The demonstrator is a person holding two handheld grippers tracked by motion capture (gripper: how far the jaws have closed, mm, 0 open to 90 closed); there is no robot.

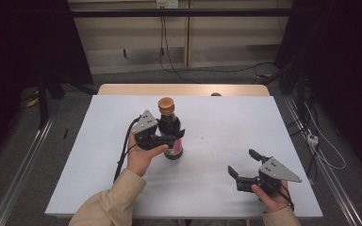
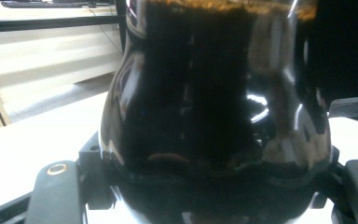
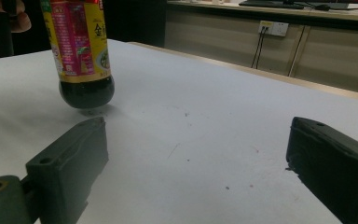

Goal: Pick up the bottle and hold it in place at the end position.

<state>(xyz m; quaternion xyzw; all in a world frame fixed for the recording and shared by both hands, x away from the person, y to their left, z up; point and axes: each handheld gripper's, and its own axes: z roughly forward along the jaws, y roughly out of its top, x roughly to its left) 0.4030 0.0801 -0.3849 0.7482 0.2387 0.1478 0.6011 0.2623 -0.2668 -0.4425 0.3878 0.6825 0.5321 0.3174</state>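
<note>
A dark sauce bottle (image 1: 170, 129) with an orange cap (image 1: 166, 104) and a pink and yellow label stands upright near the middle of the white table (image 1: 226, 117). My left gripper (image 1: 172, 138) is shut on its body from the left side. In the left gripper view the dark glass of the bottle (image 2: 205, 93) bulges between the black fingers (image 2: 56, 191). My right gripper (image 1: 242, 161) rests low at the front right, open, with nothing between its jaws. In the right gripper view the bottle (image 3: 79, 46) is at the far left, beyond the gripper (image 3: 196, 163). Whether its base touches the table I cannot tell.
The table's wooden back edge (image 1: 184, 89) runs behind the white sheet. Cables (image 1: 169, 61) lie on the floor beyond it, and a power strip (image 1: 312, 138) sits to the right. Metal rails flank the table.
</note>
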